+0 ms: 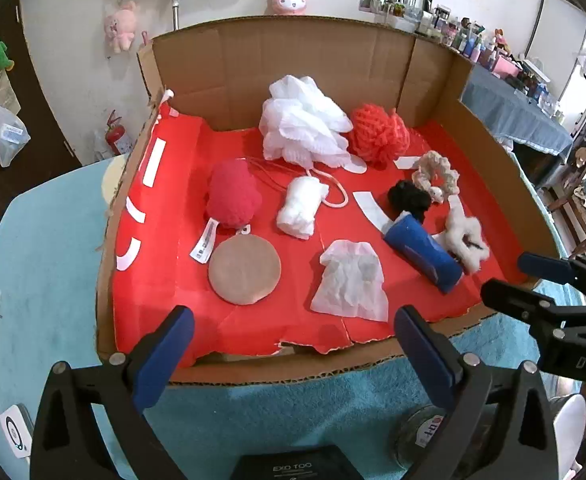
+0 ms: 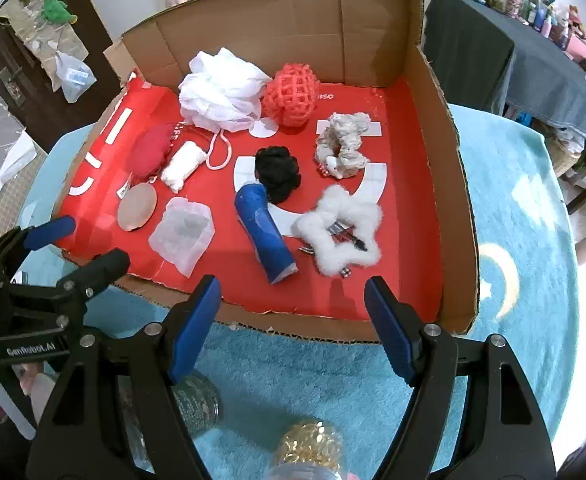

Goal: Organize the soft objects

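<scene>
hovering at the lower edge of both frames, the left gripper (image 1: 293,344) and right gripper (image 2: 293,320) hold their blue-padded fingers (image 1: 165,356) spread wide, pinching nothing. in the frame centre sits a shallow cardboard box with a red lining (image 2: 409,280). inside it lie a white mesh bath pouf (image 2: 221,92), an orange net sponge (image 2: 291,94), a round red plush ball (image 1: 233,194), a blue fabric roll (image 2: 265,236), a black scrunchie (image 2: 279,174) touching the roll, and a fluffy white star-shaped clip (image 2: 345,236).

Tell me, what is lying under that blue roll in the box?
Under the blue roll shows red lining and a white printed shape, part of which it covers. The black scrunchie touches its far end.
</scene>
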{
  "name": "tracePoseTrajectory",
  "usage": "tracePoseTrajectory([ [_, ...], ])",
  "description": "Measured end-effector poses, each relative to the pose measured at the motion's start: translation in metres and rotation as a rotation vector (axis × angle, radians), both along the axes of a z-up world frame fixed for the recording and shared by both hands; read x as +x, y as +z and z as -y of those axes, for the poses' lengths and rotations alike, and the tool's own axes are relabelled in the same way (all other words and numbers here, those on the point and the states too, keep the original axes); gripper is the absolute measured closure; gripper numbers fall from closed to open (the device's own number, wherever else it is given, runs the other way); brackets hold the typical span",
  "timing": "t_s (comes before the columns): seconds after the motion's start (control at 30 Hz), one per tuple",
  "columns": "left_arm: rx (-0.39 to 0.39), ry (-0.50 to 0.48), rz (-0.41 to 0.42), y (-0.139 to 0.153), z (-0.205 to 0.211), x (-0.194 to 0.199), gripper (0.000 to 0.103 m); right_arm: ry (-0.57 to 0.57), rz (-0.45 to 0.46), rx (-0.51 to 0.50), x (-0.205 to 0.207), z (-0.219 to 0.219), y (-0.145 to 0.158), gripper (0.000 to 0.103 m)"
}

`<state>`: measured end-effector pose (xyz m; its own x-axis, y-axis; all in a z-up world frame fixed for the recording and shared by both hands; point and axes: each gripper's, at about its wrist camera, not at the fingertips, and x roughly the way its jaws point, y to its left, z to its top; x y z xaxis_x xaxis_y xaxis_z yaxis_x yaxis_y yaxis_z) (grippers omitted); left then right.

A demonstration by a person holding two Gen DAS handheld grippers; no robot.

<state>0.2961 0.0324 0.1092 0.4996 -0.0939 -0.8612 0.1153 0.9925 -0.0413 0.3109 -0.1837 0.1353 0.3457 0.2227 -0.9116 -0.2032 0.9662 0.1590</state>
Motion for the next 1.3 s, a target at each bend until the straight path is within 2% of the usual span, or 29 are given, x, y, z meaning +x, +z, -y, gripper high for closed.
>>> tracePoseTrajectory([
  [0.6, 0.023, 0.043, -0.019, -0.011, 0.000, 0.005, 0.001, -0.031, -0.058, -0.008, 0.007, 0.002, -0.022, 0.029],
  [1.3, 0.038, 0.058, -0.027, -0.013, -0.003, 0.006, 0.001, -0.021, -0.036, -0.032, 0.003, -0.001, -0.021, 0.029],
])
